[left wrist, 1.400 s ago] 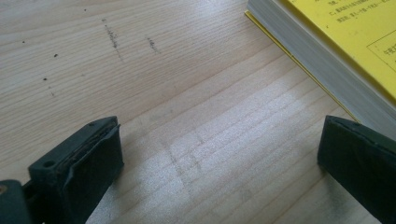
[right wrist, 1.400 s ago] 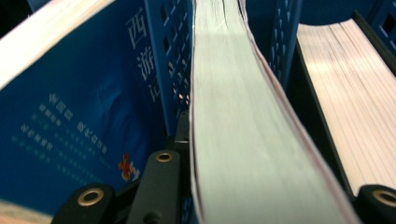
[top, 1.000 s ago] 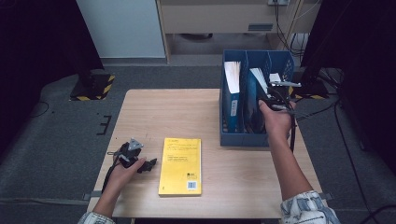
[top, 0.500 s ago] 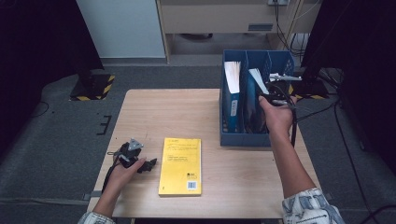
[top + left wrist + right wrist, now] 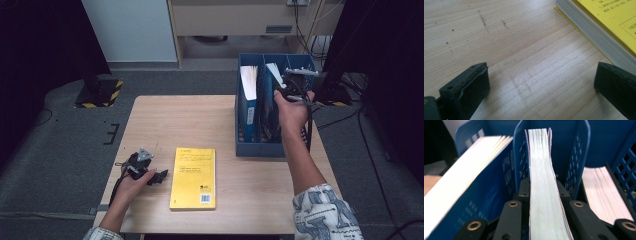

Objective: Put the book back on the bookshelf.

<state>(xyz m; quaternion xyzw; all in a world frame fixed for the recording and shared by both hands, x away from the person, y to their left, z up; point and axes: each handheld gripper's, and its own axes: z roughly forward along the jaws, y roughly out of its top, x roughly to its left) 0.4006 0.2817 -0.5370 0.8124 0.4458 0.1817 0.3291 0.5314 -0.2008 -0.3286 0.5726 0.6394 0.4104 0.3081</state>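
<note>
Right claw pinching a book by its page edge, pads pressing both covers, over the middle slot of the blue file holder at the counter's far right. Book standing upright between the slot's perforated blue walls, pages facing up toward the claw's camera. Sitting in the slot to one side: a blue-covered book leaning with its pages fanned slightly; in the slot on the other side, another stack of pages. Left claw resting low on the wooden counter near the front left edge, jaws spread wide with only bare wood between them. Lying flat just beside that claw: a yellow book, cover up, its thick page edge showing at the corner of the left gripper view.
</note>
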